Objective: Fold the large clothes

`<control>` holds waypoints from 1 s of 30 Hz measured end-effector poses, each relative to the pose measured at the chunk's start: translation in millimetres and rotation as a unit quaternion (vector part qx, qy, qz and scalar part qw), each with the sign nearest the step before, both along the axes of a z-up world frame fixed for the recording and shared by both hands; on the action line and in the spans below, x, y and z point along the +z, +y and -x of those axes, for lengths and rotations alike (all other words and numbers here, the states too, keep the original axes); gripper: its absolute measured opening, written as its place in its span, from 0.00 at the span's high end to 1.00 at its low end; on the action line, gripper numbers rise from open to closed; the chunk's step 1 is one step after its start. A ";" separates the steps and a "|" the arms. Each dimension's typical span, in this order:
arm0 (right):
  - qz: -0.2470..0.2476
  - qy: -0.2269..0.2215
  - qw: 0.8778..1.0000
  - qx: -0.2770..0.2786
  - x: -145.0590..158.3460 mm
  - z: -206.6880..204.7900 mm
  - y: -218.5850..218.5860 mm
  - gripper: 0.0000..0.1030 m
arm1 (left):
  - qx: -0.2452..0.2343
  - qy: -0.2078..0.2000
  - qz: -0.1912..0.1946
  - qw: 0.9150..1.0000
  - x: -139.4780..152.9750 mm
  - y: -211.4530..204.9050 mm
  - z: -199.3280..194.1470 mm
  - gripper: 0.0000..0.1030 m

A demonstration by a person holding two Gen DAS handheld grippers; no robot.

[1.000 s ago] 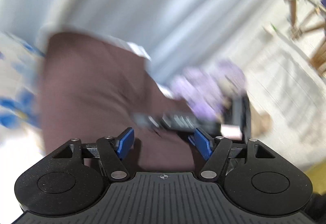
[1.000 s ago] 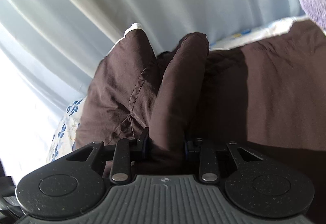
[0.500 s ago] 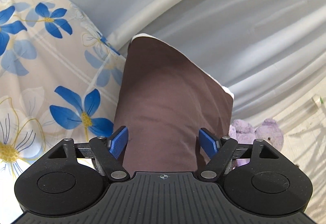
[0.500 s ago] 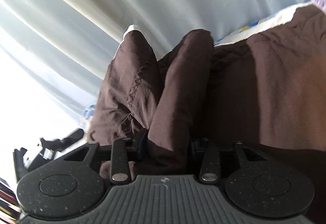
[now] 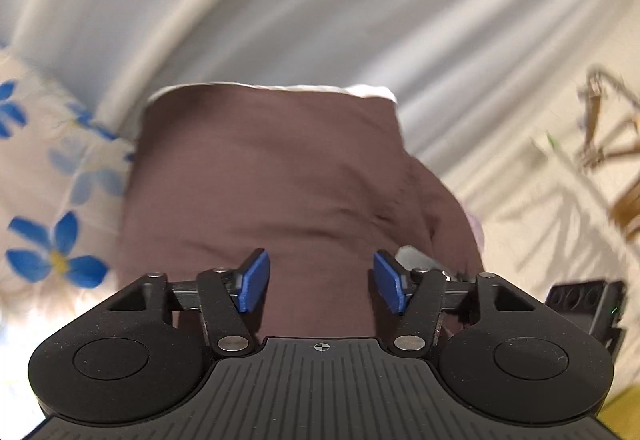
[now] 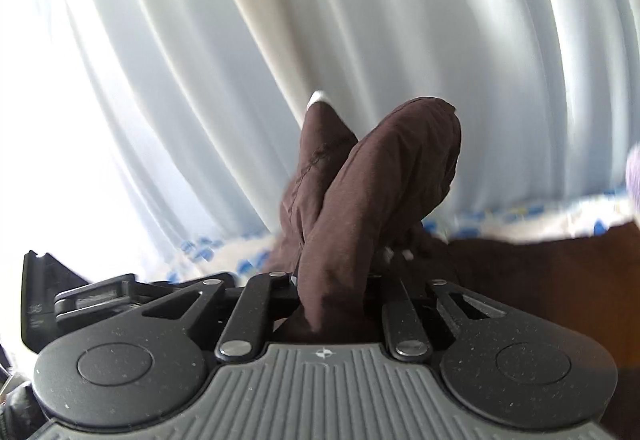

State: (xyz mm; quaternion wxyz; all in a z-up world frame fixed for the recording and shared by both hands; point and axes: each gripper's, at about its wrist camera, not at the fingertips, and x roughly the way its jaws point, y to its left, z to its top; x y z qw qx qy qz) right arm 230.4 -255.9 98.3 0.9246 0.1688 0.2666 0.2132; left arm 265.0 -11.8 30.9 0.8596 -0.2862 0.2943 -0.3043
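The right gripper (image 6: 332, 292) is clamped on a bunched fold of the brown garment (image 6: 376, 191), which rises straight ahead of its fingers, while the left gripper (image 5: 320, 286) stands open, the same cloth (image 5: 272, 179) running forward between its blue pads (image 5: 253, 286) over the floral sheet (image 5: 52, 199).

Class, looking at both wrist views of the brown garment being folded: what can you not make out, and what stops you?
- Right gripper fingertips: right wrist view, buried under bunched brown garment.
- Garment type: both views, cut off by gripper bodies.
- Wooden object: left wrist view, motion-blurred.
- Purple object: right wrist view, cut by edge.
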 end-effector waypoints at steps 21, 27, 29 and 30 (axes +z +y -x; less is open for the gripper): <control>0.125 0.099 0.974 -0.164 -80.3 16.5 -98.3 0.76 | 0.010 -0.027 -0.113 0.993 -35.3 -81.8 -16.6 0.15; 0.118 0.052 0.967 -0.219 -57.9 54.4 -111.2 0.59 | -0.001 -0.066 -0.164 0.984 -44.1 -98.7 -5.7 0.08; 0.143 0.028 0.960 -0.240 -46.4 51.5 -103.6 0.60 | 0.002 -0.066 -0.164 0.984 -45.7 -100.2 -4.8 0.08; 0.139 0.013 0.960 -0.241 -38.0 52.5 -102.6 0.61 | 0.002 -0.067 -0.165 0.984 -45.7 -104.1 -5.6 0.07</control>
